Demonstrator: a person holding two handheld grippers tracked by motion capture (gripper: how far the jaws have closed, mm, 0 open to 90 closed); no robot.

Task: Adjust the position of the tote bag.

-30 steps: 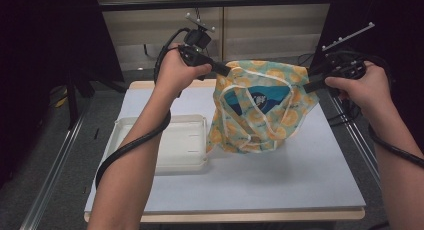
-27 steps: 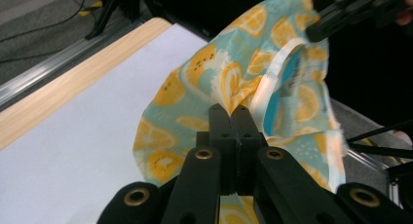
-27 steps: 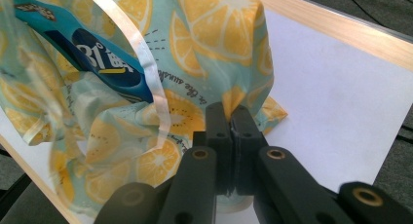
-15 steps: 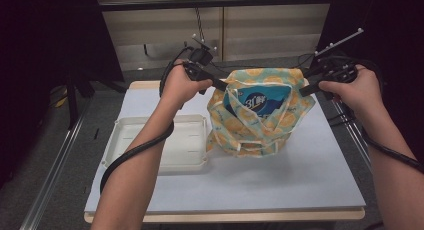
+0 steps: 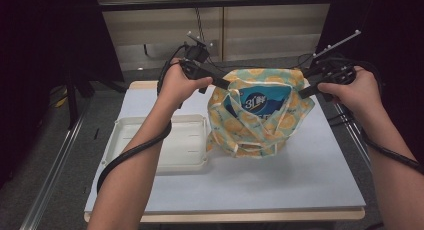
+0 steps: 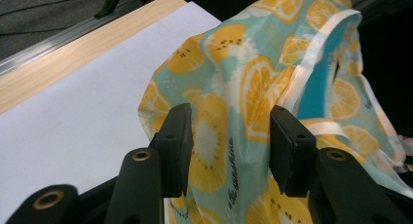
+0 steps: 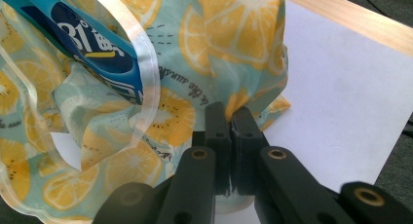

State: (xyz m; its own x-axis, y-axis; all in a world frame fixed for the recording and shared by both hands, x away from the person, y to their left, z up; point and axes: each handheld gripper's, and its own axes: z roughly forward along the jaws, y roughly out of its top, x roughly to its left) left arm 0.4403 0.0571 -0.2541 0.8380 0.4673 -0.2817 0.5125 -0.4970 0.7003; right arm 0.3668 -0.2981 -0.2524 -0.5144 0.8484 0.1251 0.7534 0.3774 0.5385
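A teal cloth bag (image 5: 260, 125) printed with orange slices stands on the white table (image 5: 310, 175), its mouth held wide. A blue packet (image 5: 260, 102) with white print sits inside it. My left gripper (image 5: 222, 84) is at the bag's left rim. In the left gripper view its jaws stand apart, with bag cloth (image 6: 243, 78) bulging between the left gripper's tips (image 6: 231, 131). My right gripper (image 5: 302, 92) is at the bag's right rim. In the right gripper view the right gripper (image 7: 229, 117) is shut on a fold of the bag (image 7: 229, 34), beside the blue packet (image 7: 92, 58).
A shallow white tray (image 5: 150, 150) lies on the table left of the bag, touching its lower edge. Black cables trail from both grippers. A dark metal frame and rails surround the table. The wooden table edge (image 6: 58, 68) runs behind the bag.
The bag has swung from a tilt to upright, with its mouth spread wider. Both hands have come down slightly, and the right hand has moved inward.
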